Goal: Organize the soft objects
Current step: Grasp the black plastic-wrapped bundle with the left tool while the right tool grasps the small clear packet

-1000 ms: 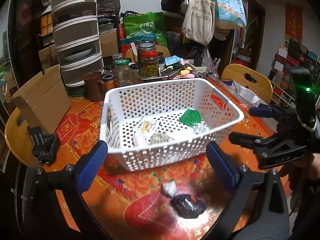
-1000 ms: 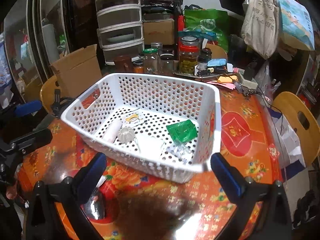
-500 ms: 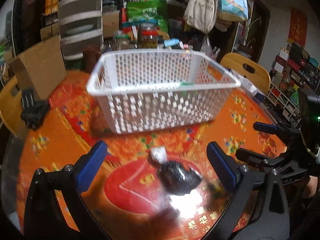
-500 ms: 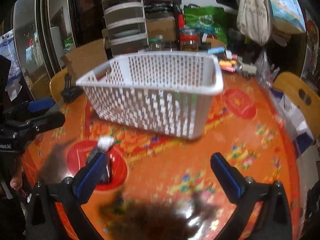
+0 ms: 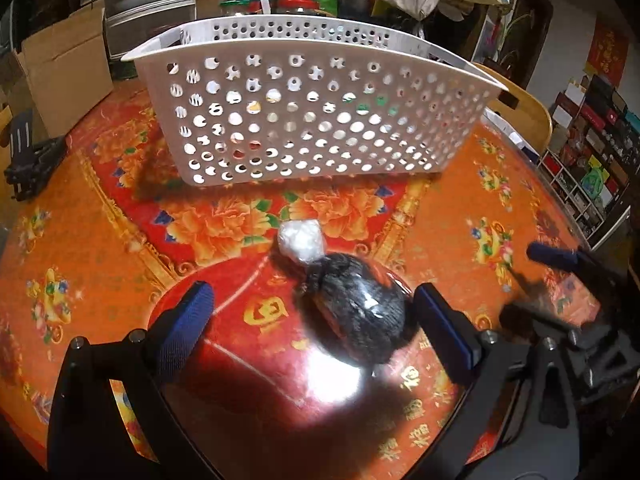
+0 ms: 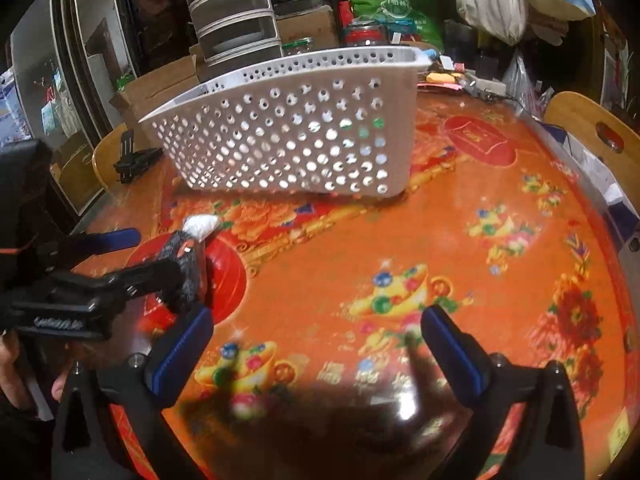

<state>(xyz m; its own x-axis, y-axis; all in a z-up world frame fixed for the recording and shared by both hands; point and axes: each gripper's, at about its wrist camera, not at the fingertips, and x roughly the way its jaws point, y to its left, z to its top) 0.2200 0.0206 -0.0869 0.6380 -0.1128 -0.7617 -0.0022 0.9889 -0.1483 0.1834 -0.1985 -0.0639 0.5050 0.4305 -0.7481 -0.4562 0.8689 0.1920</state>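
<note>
since the left tool (image 5: 310,326) hung spread about the dark wrapped bundle (image 5: 356,312), it needed centring before pinching, while the right tool (image 6: 316,336) stayed spread and empty.

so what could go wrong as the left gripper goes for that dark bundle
The dark wrapped bundle sits off-centre in the open left gripper, close to one finger, so closing may nudge it away rather than pinch it. Its glossy wrap looks slippery. The white wad touches the bundle and could be dragged along. The right gripper hangs open nearby and might get in the way.
</note>
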